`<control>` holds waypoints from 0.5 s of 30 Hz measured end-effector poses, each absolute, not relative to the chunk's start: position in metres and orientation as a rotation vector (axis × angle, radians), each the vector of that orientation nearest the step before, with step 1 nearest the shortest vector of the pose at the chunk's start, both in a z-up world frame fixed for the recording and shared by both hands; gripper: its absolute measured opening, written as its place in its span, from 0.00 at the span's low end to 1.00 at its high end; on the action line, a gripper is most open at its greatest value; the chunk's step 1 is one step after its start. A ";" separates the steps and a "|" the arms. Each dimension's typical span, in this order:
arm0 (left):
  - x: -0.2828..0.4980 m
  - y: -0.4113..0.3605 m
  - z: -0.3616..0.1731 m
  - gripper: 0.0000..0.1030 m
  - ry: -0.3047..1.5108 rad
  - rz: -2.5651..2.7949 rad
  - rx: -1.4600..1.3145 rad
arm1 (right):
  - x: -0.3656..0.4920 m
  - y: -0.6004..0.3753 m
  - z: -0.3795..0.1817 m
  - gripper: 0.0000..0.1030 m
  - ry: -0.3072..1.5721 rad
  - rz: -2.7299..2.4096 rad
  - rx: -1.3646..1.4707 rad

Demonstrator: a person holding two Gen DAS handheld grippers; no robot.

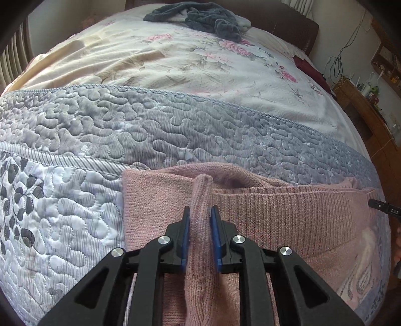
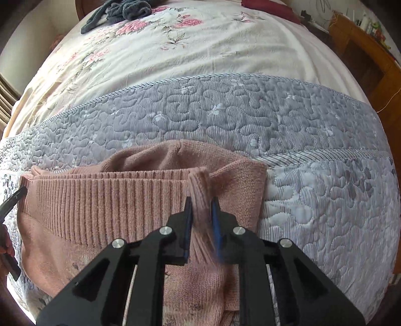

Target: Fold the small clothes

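Left claw (image 1: 200,213), right claw (image 2: 201,204) each pinch pink sweater (image 1: 288,218) fold (ribbed edge); quilt (image 1: 175,130) beyond lies bare.

right gripper (image 2: 201,208) pinching pink knit sweater (image 2: 105,198) fold | sweater on quilted bedspread (image 2: 313,200) — grey garment (image 2: 120,11) far off

Both wrist views look forward, low and close over the bed (image 1: 175,125), sharing the pink sweater (image 1: 275,213).
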State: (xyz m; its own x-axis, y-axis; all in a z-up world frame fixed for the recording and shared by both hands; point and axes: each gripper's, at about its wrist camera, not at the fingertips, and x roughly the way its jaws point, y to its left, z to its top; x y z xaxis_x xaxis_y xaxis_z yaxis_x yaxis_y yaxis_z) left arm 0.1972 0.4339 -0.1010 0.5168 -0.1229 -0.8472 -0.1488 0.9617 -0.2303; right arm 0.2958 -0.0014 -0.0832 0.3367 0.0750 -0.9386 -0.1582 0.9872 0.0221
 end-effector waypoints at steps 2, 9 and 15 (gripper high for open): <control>0.186 0.441 -0.097 0.33 1.018 -0.004 -0.349 | 0.286 -0.007 -0.079 0.31 1.216 0.171 -0.055; 0.115 0.447 -0.086 0.46 1.038 -0.116 -0.453 | 0.212 -0.046 -0.063 0.47 1.214 0.278 0.067; 0.059 0.434 -0.096 0.51 1.077 -0.177 -0.503 | 0.148 -0.069 -0.078 0.47 1.250 0.317 0.118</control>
State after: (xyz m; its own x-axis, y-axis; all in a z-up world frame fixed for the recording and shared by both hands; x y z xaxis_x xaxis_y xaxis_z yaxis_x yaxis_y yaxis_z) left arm 0.0592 0.4344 -0.0956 0.4728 -0.3767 -0.7966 -0.1026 0.8743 -0.4743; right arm 0.1476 -0.0689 -0.0784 0.2788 0.2994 -0.9125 -0.1717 0.9504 0.2594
